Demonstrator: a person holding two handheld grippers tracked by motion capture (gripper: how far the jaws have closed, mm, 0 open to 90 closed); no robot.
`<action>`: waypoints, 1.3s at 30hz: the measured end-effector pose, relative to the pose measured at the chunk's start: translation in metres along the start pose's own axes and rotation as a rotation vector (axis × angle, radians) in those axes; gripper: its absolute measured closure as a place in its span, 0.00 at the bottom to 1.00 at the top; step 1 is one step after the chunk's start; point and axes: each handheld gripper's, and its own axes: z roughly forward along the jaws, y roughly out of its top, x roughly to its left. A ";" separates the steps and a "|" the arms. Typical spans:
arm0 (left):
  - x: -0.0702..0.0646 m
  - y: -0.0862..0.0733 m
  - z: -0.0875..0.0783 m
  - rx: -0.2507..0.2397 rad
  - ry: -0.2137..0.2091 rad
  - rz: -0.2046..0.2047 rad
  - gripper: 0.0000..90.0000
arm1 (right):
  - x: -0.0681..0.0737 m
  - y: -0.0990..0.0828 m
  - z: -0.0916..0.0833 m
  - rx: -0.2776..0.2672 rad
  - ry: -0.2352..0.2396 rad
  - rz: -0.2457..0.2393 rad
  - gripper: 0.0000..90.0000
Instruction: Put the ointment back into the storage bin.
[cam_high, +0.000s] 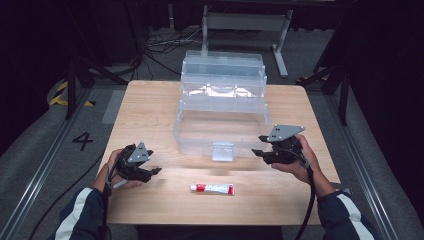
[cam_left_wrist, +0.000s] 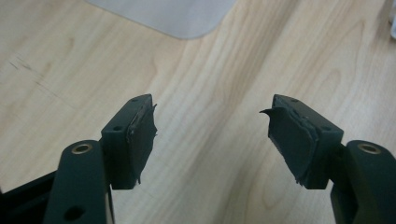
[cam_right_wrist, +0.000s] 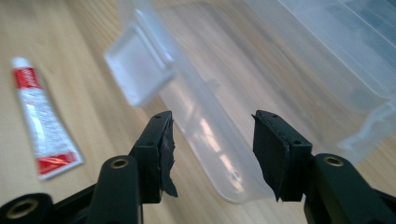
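Sitting mid-table: clear box (cam_high: 222, 107) | tube (cam_high: 212, 188) just before it, apart

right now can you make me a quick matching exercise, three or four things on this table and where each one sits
Things:
1. tube
2. clear box
3. left gripper
4. right gripper

Places:
A. by the box's front right corner
B. middle of the table, lid tipped back
C. near the table's left edge
D. near the front edge, in front of the box latch

Pairs: 1-D, 2-B, 3-C, 4-A
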 end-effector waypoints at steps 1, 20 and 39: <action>-0.001 -0.003 0.001 0.007 -0.004 -0.004 0.36 | 0.002 0.001 -0.001 -0.006 0.010 -0.003 0.54; -0.004 -0.040 0.006 -0.038 -0.040 -0.140 0.26 | 0.043 0.017 0.029 0.029 0.181 -0.100 0.53; 0.001 -0.043 0.008 -0.045 -0.060 -0.179 0.20 | 0.087 0.028 0.072 0.115 0.331 -0.201 0.54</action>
